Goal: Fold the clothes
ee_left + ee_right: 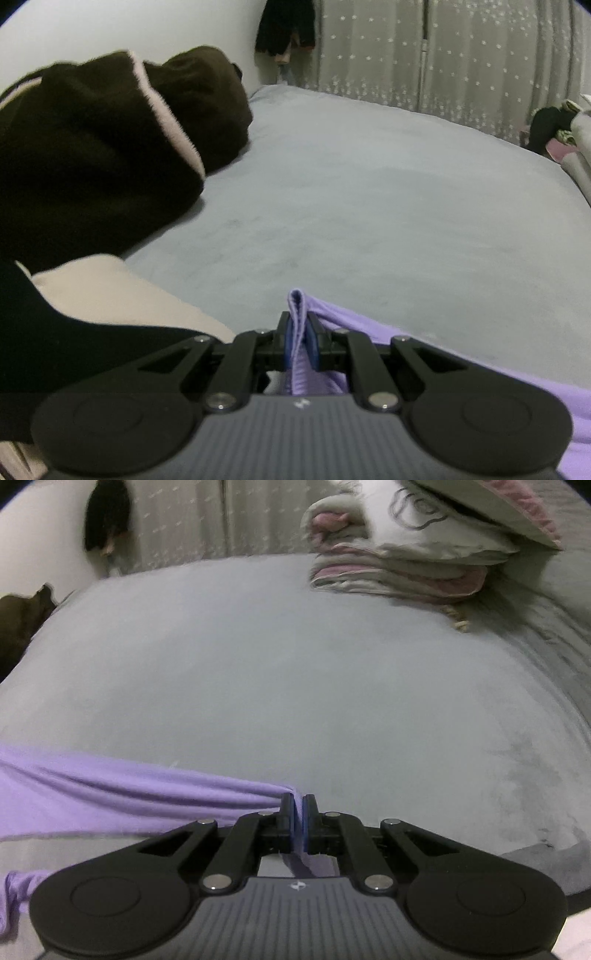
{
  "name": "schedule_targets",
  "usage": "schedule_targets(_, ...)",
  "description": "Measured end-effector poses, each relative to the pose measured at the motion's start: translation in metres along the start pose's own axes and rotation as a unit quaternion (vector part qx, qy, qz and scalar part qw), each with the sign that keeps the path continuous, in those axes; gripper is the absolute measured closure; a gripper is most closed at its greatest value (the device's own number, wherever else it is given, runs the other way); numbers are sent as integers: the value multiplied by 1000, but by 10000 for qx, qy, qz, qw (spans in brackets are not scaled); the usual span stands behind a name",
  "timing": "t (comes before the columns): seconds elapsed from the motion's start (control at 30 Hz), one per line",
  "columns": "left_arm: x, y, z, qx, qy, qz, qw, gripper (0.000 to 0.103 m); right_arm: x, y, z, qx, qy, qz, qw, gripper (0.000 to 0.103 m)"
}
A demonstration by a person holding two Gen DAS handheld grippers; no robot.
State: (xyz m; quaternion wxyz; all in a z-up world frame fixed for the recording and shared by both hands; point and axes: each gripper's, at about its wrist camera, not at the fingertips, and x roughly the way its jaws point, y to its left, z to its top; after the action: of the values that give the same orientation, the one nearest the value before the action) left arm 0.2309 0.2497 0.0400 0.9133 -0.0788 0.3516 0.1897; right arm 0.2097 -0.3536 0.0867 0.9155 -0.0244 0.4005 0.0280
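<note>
A lilac garment [373, 332] lies across the near side of a grey bed [369, 206]. My left gripper [298, 325] is shut on a folded edge of it; the fold sticks up between the blue pads. In the right wrist view the same lilac garment [122, 794] stretches off to the left in taut pleats, and my right gripper [298, 806] is shut on its end, with cloth hanging down behind the pads. Both grippers point down at the bed [295, 672].
A dark brown garment with a pale lining [110, 147] is heaped at the left, with a cream cloth [110, 291] in front of it. Folded bedding and a pillow [413, 554] are stacked at the far right. Curtains [461, 55] hang behind the bed.
</note>
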Motion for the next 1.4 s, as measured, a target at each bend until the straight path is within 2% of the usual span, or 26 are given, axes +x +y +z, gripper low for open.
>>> schedule_targets(0.1,2,-1,-1,69,-3,24,10000,94,6,6,-3,-111,21,-114,9999,99)
schedule_targets(0.23,3,3,0,17,-17,-9,10000,94,2,9,-4,-211,-78,25,9997,99)
schedule_targets(0.3,5,4,-1,32,-12,19,10000,94,2,12,-7,-272,99,361,9989,98)
schedule_targets(0.47,9,1,-3,152,54,13,9999,94,13,21,-19,-668,545,235,9960,98)
schedule_targets(0.67,7,0,-2,204,-3,-22,9998,94,10,18,-15,-589,408,180,9973,98)
schedule_targets(0.77,6,0,-3,239,-12,-45,9997,94,5,13,-15,-465,367,358,9976,98)
schedule_targets(0.83,7,-1,-4,247,-5,-57,9997,94,4,4,-8,-260,265,620,9974,91)
schedule_targets(0.87,6,-1,-4,251,-3,-63,9997,94,1,0,-6,-138,191,713,9972,81)
schedule_targets(0.9,6,-1,-4,257,-2,-67,9996,94,-2,-3,-5,-57,94,683,9976,77)
schedule_targets(0.97,5,-1,-4,268,-1,-76,9996,94,0,-3,-2,65,41,424,9991,77)
schedule_targets(1.07,4,-2,-4,302,-13,-71,9995,94,13,3,-6,-32,229,257,9994,77)
schedule_targets(1.17,5,-2,-5,305,-15,-71,9995,94,25,9,-11,-123,416,277,9987,77)
schedule_targets(1.2,5,-2,-5,311,-14,-74,9995,94,29,11,-12,-151,465,244,9985,81)
schedule_targets(1.27,5,-2,-5,314,-4,-78,9995,94,28,8,-12,-125,387,65,9992,102)
schedule_targets(1.4,6,0,-4,259,16,-94,9996,94,9,-3,-5,141,-65,-113,9998,101)
